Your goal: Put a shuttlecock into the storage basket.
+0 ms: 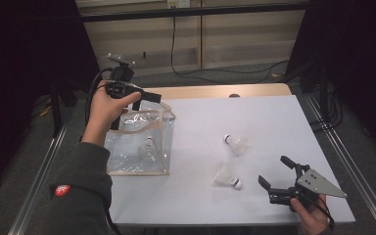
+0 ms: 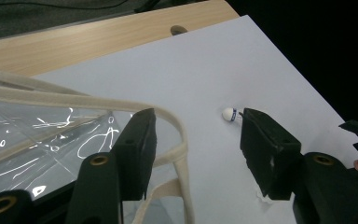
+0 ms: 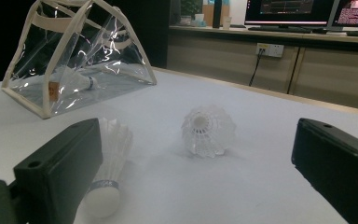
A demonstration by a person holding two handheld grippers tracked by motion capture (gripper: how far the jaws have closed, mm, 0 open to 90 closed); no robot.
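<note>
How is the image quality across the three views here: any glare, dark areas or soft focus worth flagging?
High view: the white table is evenly lit, the surroundings fall to near black, and the clear bag shows mild sheen. Left gripper view: bright streaks of glare on the bag's plastic; the near jaws look soft. Right gripper view: the far shuttlecock is fairly sharp, the near shuttlecock and jaws blurred.

Glossy clear plastic bag [image 1: 138, 145], cloth-trimmed
</note>
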